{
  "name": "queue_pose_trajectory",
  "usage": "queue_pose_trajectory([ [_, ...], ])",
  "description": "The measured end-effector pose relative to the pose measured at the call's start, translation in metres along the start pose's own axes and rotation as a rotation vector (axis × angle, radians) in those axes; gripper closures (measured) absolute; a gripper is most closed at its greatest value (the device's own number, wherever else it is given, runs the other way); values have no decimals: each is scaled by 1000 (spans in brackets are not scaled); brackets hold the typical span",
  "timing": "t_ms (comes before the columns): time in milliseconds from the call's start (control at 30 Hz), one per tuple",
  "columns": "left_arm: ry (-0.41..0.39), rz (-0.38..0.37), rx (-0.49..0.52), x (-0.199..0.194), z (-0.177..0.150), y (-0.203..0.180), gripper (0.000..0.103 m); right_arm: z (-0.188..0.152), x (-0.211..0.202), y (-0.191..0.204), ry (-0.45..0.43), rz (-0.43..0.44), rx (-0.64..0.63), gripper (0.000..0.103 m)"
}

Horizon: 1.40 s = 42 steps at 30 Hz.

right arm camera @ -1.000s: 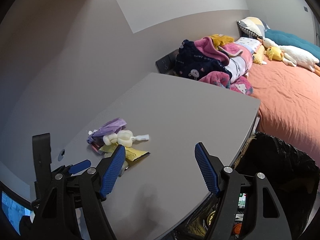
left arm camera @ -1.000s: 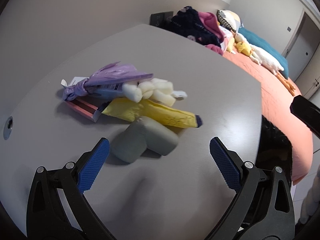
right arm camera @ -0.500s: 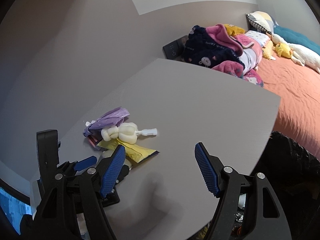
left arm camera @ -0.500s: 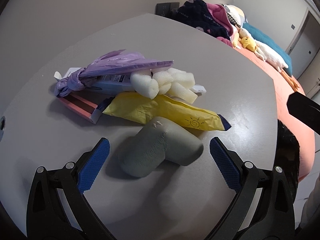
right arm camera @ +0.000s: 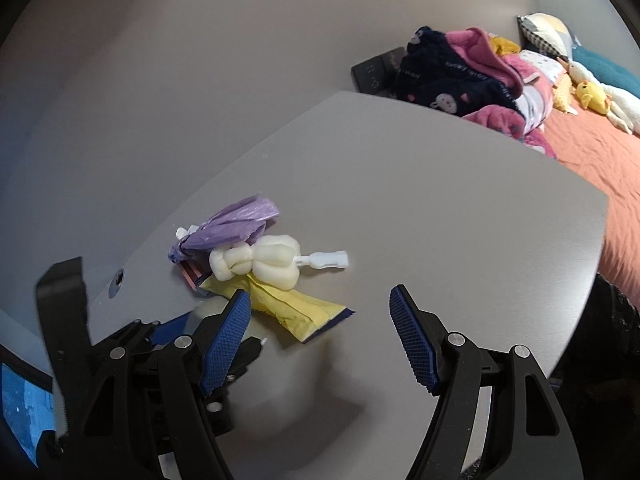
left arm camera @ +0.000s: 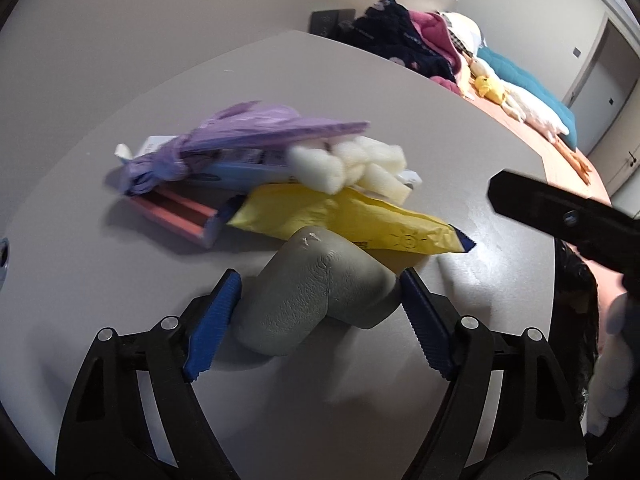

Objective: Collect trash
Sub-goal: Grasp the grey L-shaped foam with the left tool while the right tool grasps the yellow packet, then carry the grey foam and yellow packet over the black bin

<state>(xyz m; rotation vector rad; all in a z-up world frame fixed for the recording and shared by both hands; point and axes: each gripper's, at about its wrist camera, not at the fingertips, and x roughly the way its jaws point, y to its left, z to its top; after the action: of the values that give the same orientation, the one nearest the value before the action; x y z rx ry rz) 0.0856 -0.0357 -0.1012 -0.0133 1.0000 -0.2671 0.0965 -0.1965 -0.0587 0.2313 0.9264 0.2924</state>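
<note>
A bent grey foam piece (left arm camera: 320, 292) lies on the grey table (left arm camera: 360, 80) in front of a trash pile. My left gripper (left arm camera: 319, 276) is closing, and both blue pads touch the foam's sides. Behind it lie a yellow wrapper (left arm camera: 340, 216), white foam lumps (left arm camera: 352, 164), a knotted purple bag (left arm camera: 256, 128) and a pink box (left arm camera: 176, 212). In the right wrist view my right gripper (right arm camera: 320, 294) hangs open above bare table, right of the yellow wrapper (right arm camera: 292, 308), with nothing between its fingers. The left gripper's body (right arm camera: 132, 360) shows at lower left there.
A black trash bag (right arm camera: 616, 320) hangs past the table's right edge. Beyond it is a bed with an orange cover (right arm camera: 600, 152), a heap of clothes (right arm camera: 460, 76) and soft toys. A wall runs behind the table. A small round hole (right arm camera: 117, 280) sits near the pile.
My left gripper came down to the grey foam piece and its jaws narrowed from wide open onto it. My right gripper moved left and lower over the table, still open.
</note>
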Motion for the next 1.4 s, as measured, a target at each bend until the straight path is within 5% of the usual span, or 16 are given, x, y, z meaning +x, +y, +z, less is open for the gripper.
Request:
queue_pose_trajectory([
  [467,-17,41,-87,-22,-6,37,25,1,49,24,90,30,-117,32],
  [933,-22,71,-139,-35,-20,56,25,-15,63,45,173,96,-219,81],
  [1400,-86,84,-132,-65,-22,41,25,-18,13,68,131,252,-231,86],
])
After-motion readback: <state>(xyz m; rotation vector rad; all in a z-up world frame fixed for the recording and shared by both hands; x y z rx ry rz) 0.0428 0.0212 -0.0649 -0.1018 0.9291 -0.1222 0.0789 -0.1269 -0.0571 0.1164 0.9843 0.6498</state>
